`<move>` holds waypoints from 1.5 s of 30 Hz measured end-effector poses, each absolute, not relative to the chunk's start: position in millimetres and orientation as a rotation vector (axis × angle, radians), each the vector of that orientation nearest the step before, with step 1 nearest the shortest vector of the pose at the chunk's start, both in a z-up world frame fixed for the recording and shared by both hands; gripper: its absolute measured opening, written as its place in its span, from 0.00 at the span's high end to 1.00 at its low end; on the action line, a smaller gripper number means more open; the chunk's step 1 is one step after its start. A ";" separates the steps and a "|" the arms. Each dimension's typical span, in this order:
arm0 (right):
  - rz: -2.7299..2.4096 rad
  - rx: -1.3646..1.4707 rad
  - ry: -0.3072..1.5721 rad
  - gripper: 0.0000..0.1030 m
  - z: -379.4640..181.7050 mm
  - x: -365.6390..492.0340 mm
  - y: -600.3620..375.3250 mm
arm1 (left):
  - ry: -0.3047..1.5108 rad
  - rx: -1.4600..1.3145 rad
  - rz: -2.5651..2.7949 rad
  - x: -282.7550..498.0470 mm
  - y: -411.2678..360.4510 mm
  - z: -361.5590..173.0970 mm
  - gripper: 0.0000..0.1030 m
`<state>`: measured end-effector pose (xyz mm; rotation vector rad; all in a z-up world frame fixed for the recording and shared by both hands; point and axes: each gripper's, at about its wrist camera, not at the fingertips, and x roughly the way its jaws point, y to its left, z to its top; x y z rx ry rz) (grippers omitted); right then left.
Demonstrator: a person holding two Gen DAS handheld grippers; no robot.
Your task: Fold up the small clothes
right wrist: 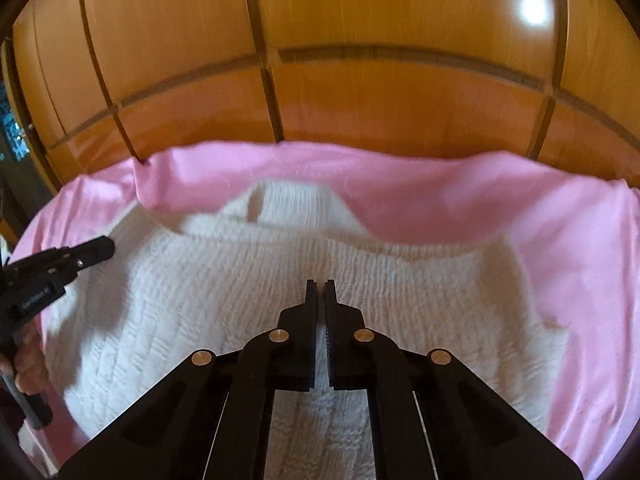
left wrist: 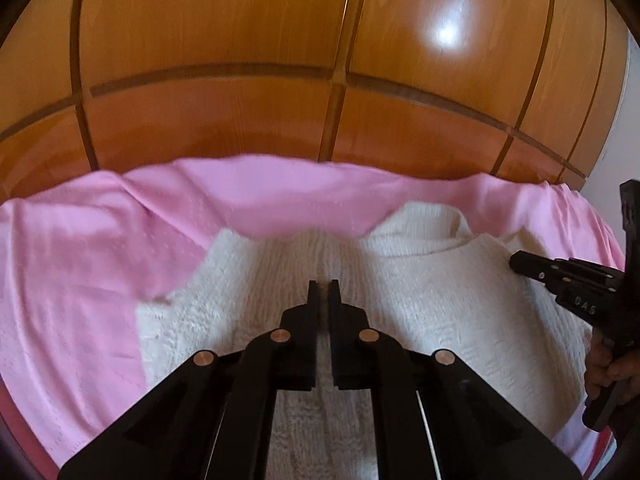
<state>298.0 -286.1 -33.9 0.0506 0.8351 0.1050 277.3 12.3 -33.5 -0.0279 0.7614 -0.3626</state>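
Two black two-finger grippers, both closed on nothing: left gripper (left wrist: 323,285) and right gripper (right wrist: 319,283) hover over a cream cable-knit sweater (left wrist: 420,300) that lies flat beneath and ahead of their tips. Sweater rests on a pink bedsheet (left wrist: 80,280). Beyond, glossy orange wooden wardrobe panels (left wrist: 240,40).
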 end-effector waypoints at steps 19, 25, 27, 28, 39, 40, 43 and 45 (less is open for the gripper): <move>-0.022 0.122 0.882 0.96 -80.8 343.5 -296.9 | 0.900 -0.077 -0.184 320.2 18.5 -68.8 0.88; 0.011 0.146 0.776 0.32 -39.6 307.4 -295.1 | 0.825 -0.157 -0.149 263.0 61.4 -44.9 0.64; 0.053 0.139 0.764 0.32 -29.1 290.3 -284.9 | 0.835 -0.185 -0.107 243.9 82.1 -49.7 0.64; 0.082 0.153 0.753 0.32 -24.4 280.4 -278.3 | 0.841 -0.199 -0.077 234.9 92.2 -52.9 0.64; 0.102 -0.020 0.858 0.24 -79.9 298.0 -201.0 | 0.869 -0.256 -0.008 169.3 129.5 -64.2 0.59; 0.092 -0.033 0.856 0.24 -80.0 299.1 -198.7 | 0.865 -0.253 -0.006 164.5 129.9 -62.4 0.59; 0.079 -0.031 0.866 0.24 -76.1 298.8 -199.0 | 0.851 -0.240 -0.011 155.8 128.7 -57.9 0.59; 0.080 -0.018 0.864 0.24 -71.1 293.9 -201.5 | 0.846 -0.236 -0.016 152.5 127.8 -56.2 0.59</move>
